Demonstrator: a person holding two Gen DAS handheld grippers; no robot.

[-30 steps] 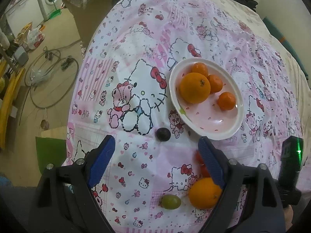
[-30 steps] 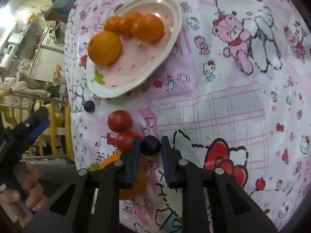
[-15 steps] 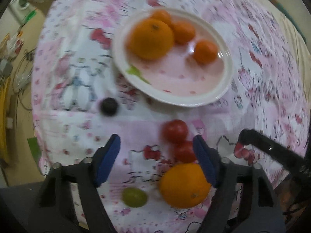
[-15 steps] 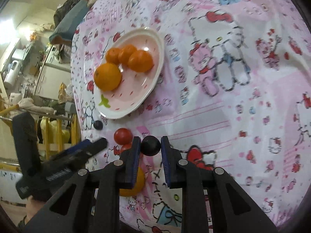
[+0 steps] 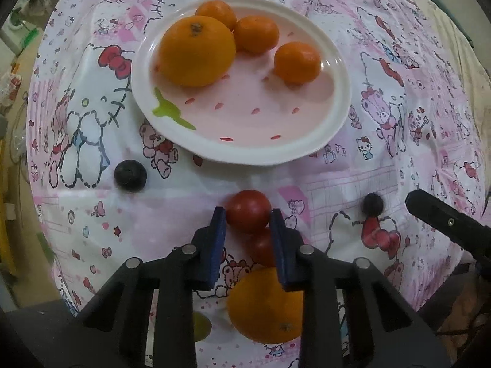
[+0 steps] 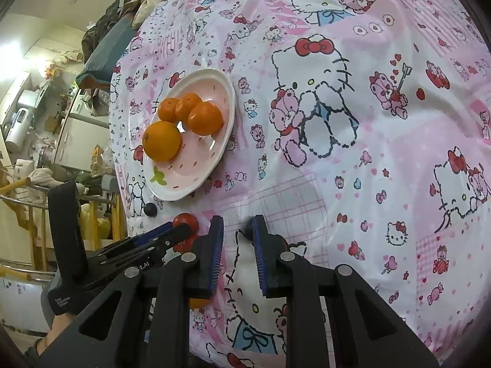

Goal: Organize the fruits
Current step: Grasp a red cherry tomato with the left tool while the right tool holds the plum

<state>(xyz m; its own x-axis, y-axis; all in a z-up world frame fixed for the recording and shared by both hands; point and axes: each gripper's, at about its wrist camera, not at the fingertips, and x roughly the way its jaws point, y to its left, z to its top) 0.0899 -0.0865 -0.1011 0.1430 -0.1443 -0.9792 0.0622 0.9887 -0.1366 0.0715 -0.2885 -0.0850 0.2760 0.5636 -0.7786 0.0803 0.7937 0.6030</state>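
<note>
Now the right gripper (image 6: 237, 230) has parted, dropping its dark grape (image 5: 372, 204) on the table (image 5: 383, 178), while the left gripper (image 5: 248, 216) has clamped a cherry tomato (image 5: 248, 211) for the plate (image 5: 339, 70).

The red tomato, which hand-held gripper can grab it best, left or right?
Left, probably. The left hand-held gripper already has its fingers on either side of the red tomato. The right hand-held gripper is open over the tablecloth, further off.

A pink cat cloth (image 6: 383, 159) covers the table, and behind it sits a messy room with a white fridge (image 6: 76, 135), yellow rails (image 6: 40, 214) and bright light.
</note>
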